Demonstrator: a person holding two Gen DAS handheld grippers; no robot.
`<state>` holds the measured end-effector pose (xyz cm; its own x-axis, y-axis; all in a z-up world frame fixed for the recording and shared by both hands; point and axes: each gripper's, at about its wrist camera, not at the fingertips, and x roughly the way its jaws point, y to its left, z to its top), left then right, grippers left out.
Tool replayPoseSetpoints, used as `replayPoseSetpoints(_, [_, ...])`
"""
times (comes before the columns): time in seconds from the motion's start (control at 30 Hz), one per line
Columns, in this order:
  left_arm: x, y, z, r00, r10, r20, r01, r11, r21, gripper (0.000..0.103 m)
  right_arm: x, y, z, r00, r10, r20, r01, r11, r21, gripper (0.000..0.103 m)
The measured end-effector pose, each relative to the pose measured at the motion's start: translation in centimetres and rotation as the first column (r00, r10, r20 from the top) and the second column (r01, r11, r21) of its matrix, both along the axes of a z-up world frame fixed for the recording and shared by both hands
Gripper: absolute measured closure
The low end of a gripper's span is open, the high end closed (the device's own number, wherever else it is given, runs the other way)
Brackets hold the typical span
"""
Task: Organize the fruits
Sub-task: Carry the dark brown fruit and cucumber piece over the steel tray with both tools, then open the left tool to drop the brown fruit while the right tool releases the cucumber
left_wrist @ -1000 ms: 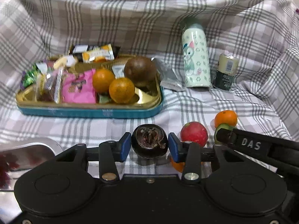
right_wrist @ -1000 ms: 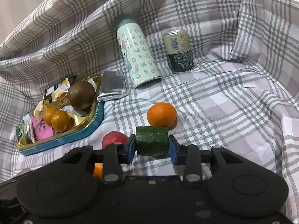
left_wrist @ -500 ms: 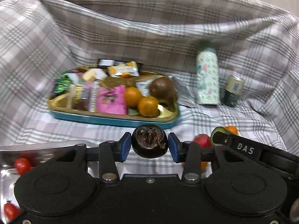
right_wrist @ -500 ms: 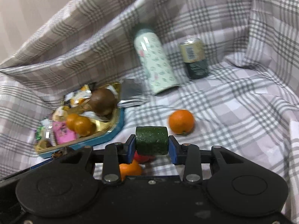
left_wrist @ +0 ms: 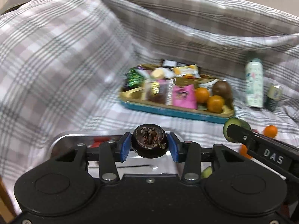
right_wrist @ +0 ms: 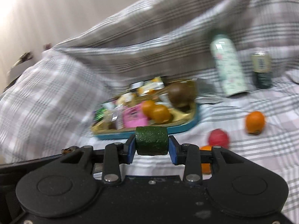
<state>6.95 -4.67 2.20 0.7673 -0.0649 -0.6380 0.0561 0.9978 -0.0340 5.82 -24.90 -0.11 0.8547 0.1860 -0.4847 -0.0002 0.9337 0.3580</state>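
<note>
The left gripper [left_wrist: 149, 146] clamps a dark mangosteen [left_wrist: 149, 143] above the metal tray [left_wrist: 61, 143] at the plaid cloth's [left_wrist: 56, 59] near edge. The right gripper [right_wrist: 151, 144] pinches a green cucumber chunk [right_wrist: 151, 143] — loose orange [right_wrist: 255, 121] and red fruit [right_wrist: 218, 137] lie on the cloth beside the blue-rimmed snack tin [right_wrist: 179, 128] (all blurred).
</note>
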Motion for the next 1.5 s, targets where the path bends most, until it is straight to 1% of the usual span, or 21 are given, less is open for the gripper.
replayPoseSetpoints(0.17, [-1.2, 2.1, -0.4, 0.998, 0.053, -0.023, -0.052, 0.998, 0.018, 0.053, -0.4, 2.9, 0.2, 0.994, 0.108, 0.014, -0.108, 0.994, -0.006, 0.065])
replayPoseSetpoints(0.37, [-2.5, 4.2, -1.0, 0.994, 0.097, -0.044, -0.095, 0.995, 0.033, 0.053, -1.0, 5.4, 0.3, 0.979, 0.203, 0.018, -0.203, 0.979, -0.019, 0.065])
replayPoseSetpoints(0.53, [-3.2, 5.7, -1.3, 0.99, 0.131, -0.052, -0.13, 0.991, 0.025, 0.052, -1.4, 7.0, 0.3, 0.964, 0.266, 0.018, -0.265, 0.964, -0.031, 0.065])
replayPoseSetpoints(0.7, [-3.4, 6.5, -1.7, 0.987, 0.153, -0.053, -0.152, 0.988, 0.024, 0.052, -1.5, 8.2, 0.0, 0.952, 0.306, 0.008, -0.306, 0.951, -0.037, 0.065])
replayPoseSetpoints(0.9, [-3.3, 7.5, -2.2, 0.982, 0.173, -0.079, -0.175, 0.985, -0.014, 0.052, -1.5, 9.5, -0.4, 0.941, 0.34, -0.01, -0.34, 0.939, -0.052, 0.065])
replayPoseSetpoints(1.1, [-3.1, 7.5, -2.5, 0.984, 0.151, -0.096, -0.154, 0.987, -0.034, 0.052, -1.6, 10.4, -1.2, 0.935, 0.352, -0.037, -0.353, 0.932, -0.078, 0.065])
replayPoseSetpoints(1.17, [-3.1, 7.3, -2.5, 0.985, 0.143, -0.095, -0.147, 0.989, -0.03, 0.052, -1.5, 10.5, -1.3, 0.938, 0.344, -0.042, -0.347, 0.935, -0.08, 0.064])
replayPoseSetpoints(1.27, [-3.3, 7.1, -2.3, 0.986, 0.146, -0.081, -0.148, 0.989, -0.013, 0.053, -1.5, 10.3, -1.3, 0.944, 0.327, -0.037, -0.329, 0.942, -0.071, 0.061])
replayPoseSetpoints(1.5, [-3.3, 6.7, -2.3, 0.986, 0.149, -0.075, -0.149, 0.989, 0.004, 0.053, -1.5, 10.1, -1.1, 0.946, 0.323, -0.033, -0.324, 0.943, -0.076, 0.061])
